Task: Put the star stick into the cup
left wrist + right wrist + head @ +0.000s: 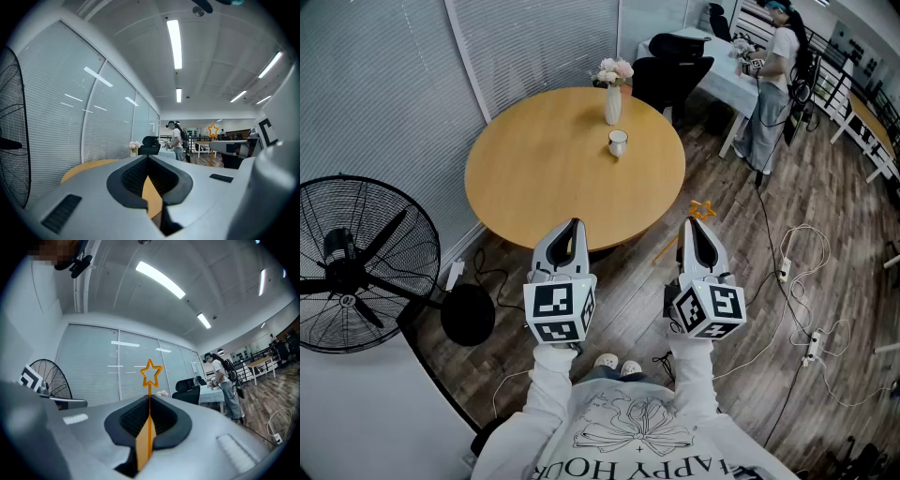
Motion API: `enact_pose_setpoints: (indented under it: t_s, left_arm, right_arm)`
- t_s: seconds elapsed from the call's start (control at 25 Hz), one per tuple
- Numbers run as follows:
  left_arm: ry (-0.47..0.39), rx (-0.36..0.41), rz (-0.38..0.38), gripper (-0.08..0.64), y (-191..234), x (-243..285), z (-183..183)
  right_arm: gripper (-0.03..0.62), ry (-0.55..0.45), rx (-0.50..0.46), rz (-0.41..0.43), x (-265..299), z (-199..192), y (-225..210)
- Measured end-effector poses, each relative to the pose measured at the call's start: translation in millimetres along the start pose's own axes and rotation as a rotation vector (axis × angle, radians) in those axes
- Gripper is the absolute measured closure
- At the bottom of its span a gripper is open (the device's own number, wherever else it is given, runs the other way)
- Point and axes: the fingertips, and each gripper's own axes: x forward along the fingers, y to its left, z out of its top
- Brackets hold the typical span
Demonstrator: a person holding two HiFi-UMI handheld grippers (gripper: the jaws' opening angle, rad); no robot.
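The star stick is a thin orange rod topped with an open star (703, 208) (151, 372). My right gripper (695, 227) (149, 405) is shut on the rod, and the star stands just past its tips. The rod's lower end slants down to the left, over the floor. A small white cup (618, 142) stands on the round wooden table (544, 178), well ahead of both grippers. My left gripper (573, 229) (149, 161) hovers at the table's near edge, shut and holding nothing. The star (213, 129) also shows in the left gripper view, off to the right.
A white vase of flowers (612, 94) stands behind the cup. A large black fan (356, 262) stands on the left by the blinds. Black chairs (675, 61) and a person (773, 84) at a white table are beyond. Cables and power strips (787, 272) lie on the wooden floor at right.
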Motion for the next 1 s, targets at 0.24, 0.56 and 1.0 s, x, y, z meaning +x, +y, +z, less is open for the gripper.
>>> enact_pose_setpoints:
  t_s: [0.24, 0.56, 1.0]
  left_arm:
    - [-0.002, 0.005, 0.001, 0.554, 5.1, 4.6, 1.3]
    - [-0.003, 0.018, -0.008, 0.554, 14.9, 14.9, 0.6]
    - [0.02, 0.003, -0.023, 0.554, 32.3, 28.1, -12.9]
  right_arm:
    - [0.577, 0.005, -0.007, -0.001, 6.4, -3.8, 2.2]
    - [0.577, 0.002, -0.034, -0.015, 17.0, -8.4, 9.4]
    - [0.577, 0.039, -0.039, -0.033, 27.8, -27.9, 16.9]
